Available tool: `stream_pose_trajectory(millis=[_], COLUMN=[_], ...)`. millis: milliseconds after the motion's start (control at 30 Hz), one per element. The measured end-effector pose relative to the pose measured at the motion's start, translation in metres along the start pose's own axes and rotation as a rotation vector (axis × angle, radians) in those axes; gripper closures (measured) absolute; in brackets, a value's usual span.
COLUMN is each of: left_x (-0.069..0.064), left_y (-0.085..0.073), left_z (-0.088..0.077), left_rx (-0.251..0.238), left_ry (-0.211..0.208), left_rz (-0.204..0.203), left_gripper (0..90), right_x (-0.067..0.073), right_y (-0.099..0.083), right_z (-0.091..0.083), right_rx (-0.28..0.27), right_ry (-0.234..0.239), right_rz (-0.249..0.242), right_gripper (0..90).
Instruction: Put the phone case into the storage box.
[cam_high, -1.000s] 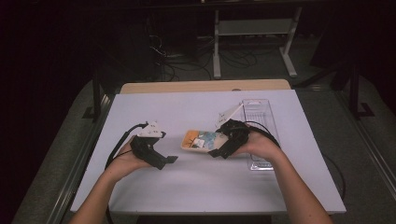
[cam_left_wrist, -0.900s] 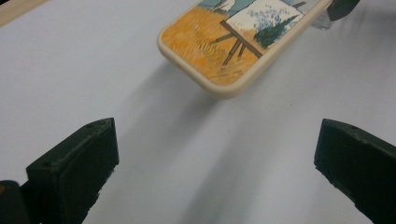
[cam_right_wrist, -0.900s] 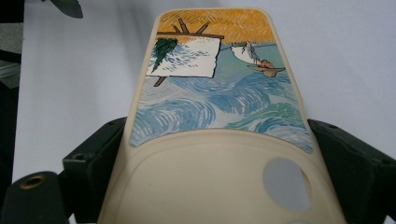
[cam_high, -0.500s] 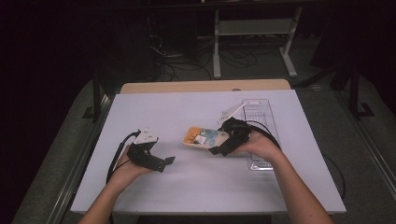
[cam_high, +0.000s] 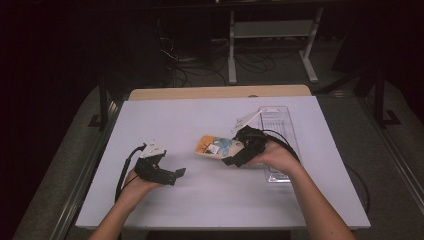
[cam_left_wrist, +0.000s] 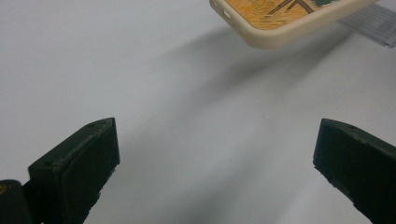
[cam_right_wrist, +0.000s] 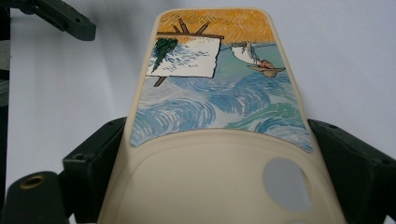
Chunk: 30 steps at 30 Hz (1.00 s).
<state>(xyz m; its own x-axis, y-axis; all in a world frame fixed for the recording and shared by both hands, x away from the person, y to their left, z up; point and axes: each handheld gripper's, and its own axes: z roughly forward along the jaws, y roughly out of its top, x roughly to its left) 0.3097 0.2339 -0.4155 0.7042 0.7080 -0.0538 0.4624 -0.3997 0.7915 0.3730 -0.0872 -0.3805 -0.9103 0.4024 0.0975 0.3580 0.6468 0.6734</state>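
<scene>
Cream-coloured and printed with a painted scene of blue swirling waves, an orange sky and an easel, a phone case (cam_high: 216, 147) is held above the white table (cam_high: 200, 200), a little right of its middle. The right gripper (cam_high: 235, 159) has it: in the right gripper view its two black jaws press against the case's (cam_right_wrist: 219, 130) long edges, one on each side, near the end with the round camera cut-out. The case's other end sticks out away from the jaws, toward the left gripper (cam_right_wrist: 60, 18), part of which shows at the upper left corner of that view. The person's right hand (cam_high: 275, 156) wraps the gripper's body, and a cable loops out behind it.

Just behind and to the right of that hand lies a clear plastic tray (cam_high: 280, 125), flat on the table, running away from the person.

The left gripper (cam_high: 177, 173) sits lower and to the left in the high view, well apart from the case, held in the left hand (cam_high: 135, 186) with its cable curling off to the side. In the left gripper view its jaws stand wide apart with nothing between them but bare table. The orange end of the case (cam_left_wrist: 289, 18) hangs at the top of that view, clear of the surface, with its shadow below it, and a corner of the tray (cam_left_wrist: 369, 23) shows beyond.
</scene>
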Motion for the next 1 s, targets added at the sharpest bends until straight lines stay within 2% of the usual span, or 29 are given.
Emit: stream_pose_trajectory(millis=[33, 100, 167, 200, 233, 300, 333, 467, 533, 600, 633, 700, 767, 800, 833, 933, 967, 1000], left_x=[-0.001, 0.000, -0.002, -0.003, -0.002, -0.004, -0.005, -0.004, -0.004, -0.006, -0.005, -0.006, -0.007, -0.007, -0.008, -0.009, -0.011, -0.012], left_y=[0.000, 0.000, -0.001, -0.001, -0.001, -0.002, -0.002, -0.003, -0.002, -0.003, -0.003, -0.003, -0.004, -0.003, -0.004, -0.003, -0.004, -0.004], left_z=[0.000, 0.000, 0.000, 0.000, 0.000, 0.001, 0.001, 0.001, 0.001, 0.003, 0.003, 0.004, 0.005, 0.005, 0.005, 0.005, 0.006, 0.006], left_rx=[-0.004, -0.017, -0.026, -0.020, -0.016, -0.035, -0.032, -0.027, -0.022, -0.034, -0.023, -0.035, -0.036, -0.026, -0.039, -0.043, -0.052, -0.051], left_ry=[0.003, 0.010, 0.009, 0.015, 0.022, 0.025, 0.031, 0.052, 0.050, 0.048, 0.048, 0.052, 0.061, 0.065, 0.067, 0.081, 0.084, 0.093], left_rz=[-0.017, 0.009, 0.002, 0.014, 0.042, 0.045, 0.046, 0.080, 0.102, 0.088, 0.104, 0.117, 0.123, 0.152, 0.151, 0.210, 0.205, 0.225], left_gripper=[0.0, 0.0, 0.1, 0.0, 0.0, 0.0, 0.1, 0.0, 0.1, 0.0, 0.0, 0.1, 0.0, 0.0, 0.1, 0.0, 0.1, 0.0], right_x=[0.000, 0.000, 0.000, 0.001, 0.001, 0.000, 0.001, 0.001, 0.001, 0.000, 0.001, 0.002, 0.001, 0.001, 0.001, 0.001, 0.001, 0.001], right_y=[0.000, 0.001, 0.001, 0.001, 0.001, 0.001, 0.001, 0.001, 0.001, 0.001, 0.001, 0.002, 0.002, 0.002, 0.001, 0.001, 0.001, 0.001], right_z=[0.000, 0.000, 0.000, 0.000, 0.000, 0.000, 0.000, 0.000, 0.000, 0.000, 0.000, 0.000, 0.001, 0.001, 0.001, 0.002, 0.002, 0.002], right_rx=[-0.001, -0.007, -0.006, -0.006, -0.005, -0.005, -0.005, -0.007, -0.008, -0.011, -0.014, -0.013, -0.016, -0.013, -0.011, -0.009, -0.009, -0.011], right_ry=[0.000, 0.003, 0.000, 0.003, 0.004, 0.002, 0.005, 0.004, 0.002, 0.001, 0.002, 0.005, 0.005, 0.003, 0.005, 0.005, 0.004, 0.003], right_rz=[0.001, 0.005, 0.003, 0.006, 0.006, 0.006, 0.023, 0.020, 0.020, 0.012, 0.016, 0.030, 0.020, 0.014, 0.019, 0.020, 0.019, 0.014], right_gripper=[10.3, 10.4, 10.3, 10.3, 10.3, 10.3, 10.3, 10.3, 10.3, 10.3, 10.3, 10.3, 10.3, 10.3, 10.3, 10.3, 10.3, 10.3])
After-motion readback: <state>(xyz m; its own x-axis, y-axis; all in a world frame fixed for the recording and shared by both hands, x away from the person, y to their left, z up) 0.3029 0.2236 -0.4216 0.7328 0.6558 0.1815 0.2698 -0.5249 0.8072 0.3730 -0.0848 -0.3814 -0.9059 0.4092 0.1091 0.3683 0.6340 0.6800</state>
